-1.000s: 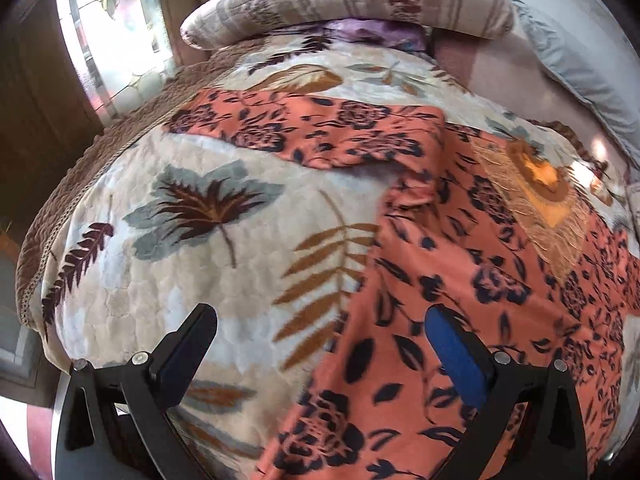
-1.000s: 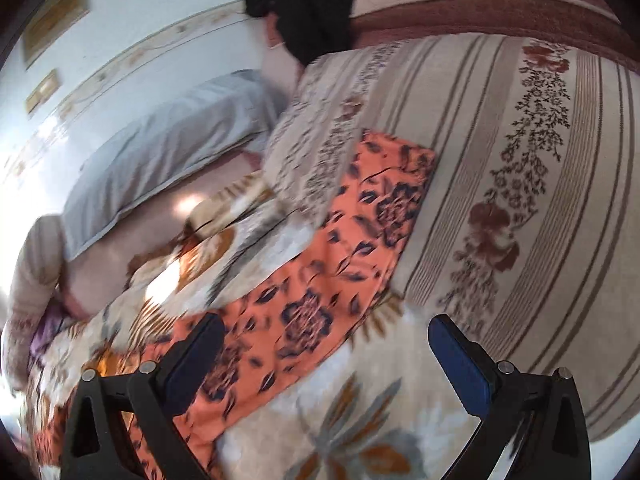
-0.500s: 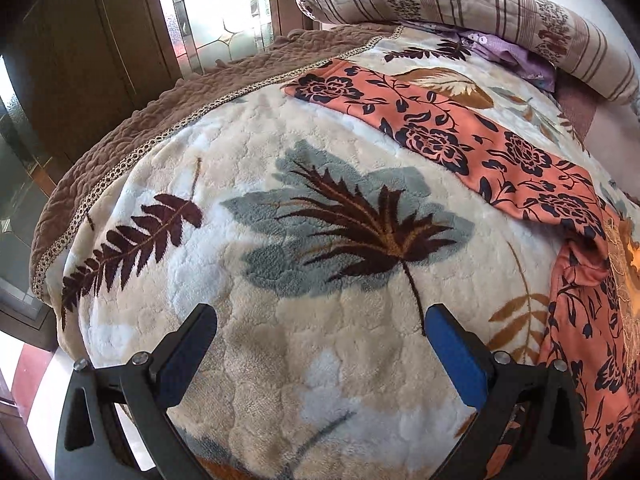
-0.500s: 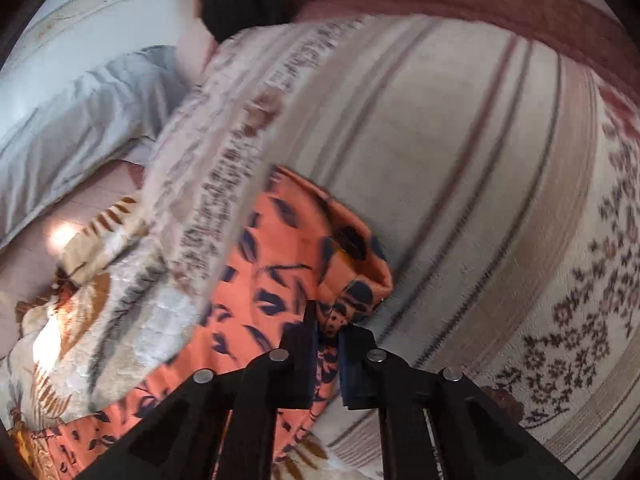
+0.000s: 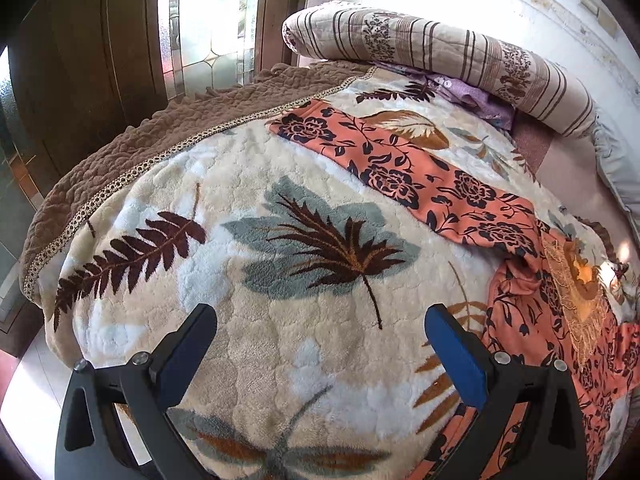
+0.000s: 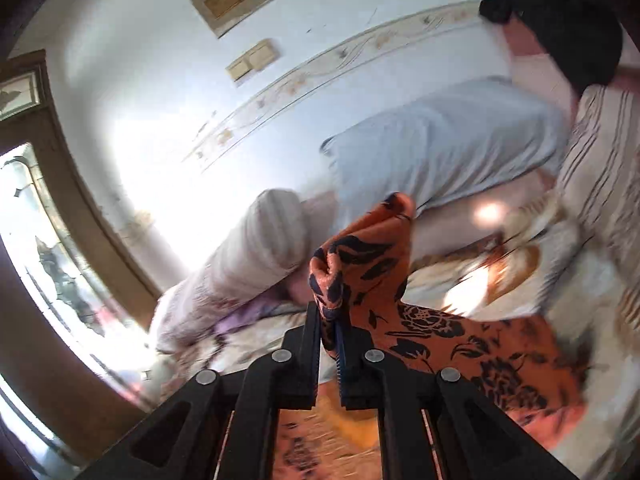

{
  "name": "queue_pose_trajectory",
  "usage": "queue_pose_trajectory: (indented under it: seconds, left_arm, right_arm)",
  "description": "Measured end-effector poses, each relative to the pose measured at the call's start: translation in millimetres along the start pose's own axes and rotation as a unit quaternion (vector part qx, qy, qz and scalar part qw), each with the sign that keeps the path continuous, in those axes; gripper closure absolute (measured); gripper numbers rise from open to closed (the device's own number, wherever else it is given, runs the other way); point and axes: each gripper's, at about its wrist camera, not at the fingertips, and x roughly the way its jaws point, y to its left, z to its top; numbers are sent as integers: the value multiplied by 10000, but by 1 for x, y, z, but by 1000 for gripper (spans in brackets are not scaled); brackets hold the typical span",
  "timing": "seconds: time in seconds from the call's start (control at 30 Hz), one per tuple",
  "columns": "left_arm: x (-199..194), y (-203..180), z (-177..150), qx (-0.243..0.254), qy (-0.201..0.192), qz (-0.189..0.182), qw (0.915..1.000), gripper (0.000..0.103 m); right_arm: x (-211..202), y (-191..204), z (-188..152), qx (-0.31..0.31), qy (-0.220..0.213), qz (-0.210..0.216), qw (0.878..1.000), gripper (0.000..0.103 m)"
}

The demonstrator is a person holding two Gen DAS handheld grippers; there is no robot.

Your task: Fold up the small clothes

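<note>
An orange garment with a dark flower print (image 5: 404, 168) lies spread on the leaf-patterned blanket (image 5: 248, 248). One sleeve stretches toward the far left edge, and the body with a gold embroidered neck (image 5: 576, 288) lies at the right. My left gripper (image 5: 320, 344) hangs open over bare blanket, left of the garment, with nothing between its fingers. In the right wrist view my right gripper (image 6: 330, 320) is shut on a bunched end of the same orange garment (image 6: 360, 264), lifted off the bed; the cloth trails down to the right.
A striped rolled quilt (image 5: 440, 56) lies along the head of the bed, over a purple cloth (image 5: 472, 92). A grey pillow (image 6: 448, 144) rests against the wall. A glass-panelled wooden door (image 5: 208, 28) stands beyond the bed's brown-trimmed left edge (image 5: 120, 168).
My right gripper shut on the sleeve end, then swung up and left with it, lifting the cloth. My left gripper drifted left, off the garment and over bare blanket, staying open.
</note>
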Motion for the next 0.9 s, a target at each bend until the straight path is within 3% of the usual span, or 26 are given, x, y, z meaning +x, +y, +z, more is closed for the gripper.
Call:
queue_pose_trajectory:
  seconds: [0.07, 0.17, 0.27, 0.3, 0.37, 0.5, 0.63, 0.7, 0.8, 0.9]
  left_arm:
    - [-5, 4, 0, -39, -14, -73, 10000, 0]
    - [-7, 8, -3, -34, 33, -105, 9999, 0]
    - [-12, 9, -5, -52, 17, -167, 9998, 0]
    - [-14, 8, -5, -53, -2, -181, 9998, 0]
    - [-15, 4, -5, -25, -14, -214, 9998, 0]
    - [-18, -20, -2, 168, 16, -352, 9992, 0]
    - [-31, -64, 4, 446, 24, -994, 9940, 0]
    - [-36, -100, 6, 703, 132, -1541, 9855, 0]
    - [-32, -164, 6, 1190, 370, -2281, 9656, 0]
    - [-2, -223, 7, 1553, 858, -2703, 9463, 0]
  right_arm:
    - [35, 20, -47, 264, 440, 235, 9984, 89]
    - [103, 21, -126, 385, 1560, 159, 9869, 3]
    - [140, -8, -196, 658, 2858, 117, 9560, 6]
    - [134, -15, -205, 703, 2917, 65, 9539, 6]
    - [111, -25, -198, 632, 2682, 111, 9612, 6]
    - [67, -52, -139, 542, 1848, 59, 9813, 6]
    - [38, -101, -107, 797, 1416, -238, 9864, 5]
    - [28, -119, -116, 881, 1370, -234, 9864, 5]
    - [22, -132, -148, 843, 1486, -219, 9851, 5]
    - [16, -137, -180, 808, 1576, -156, 9841, 6]
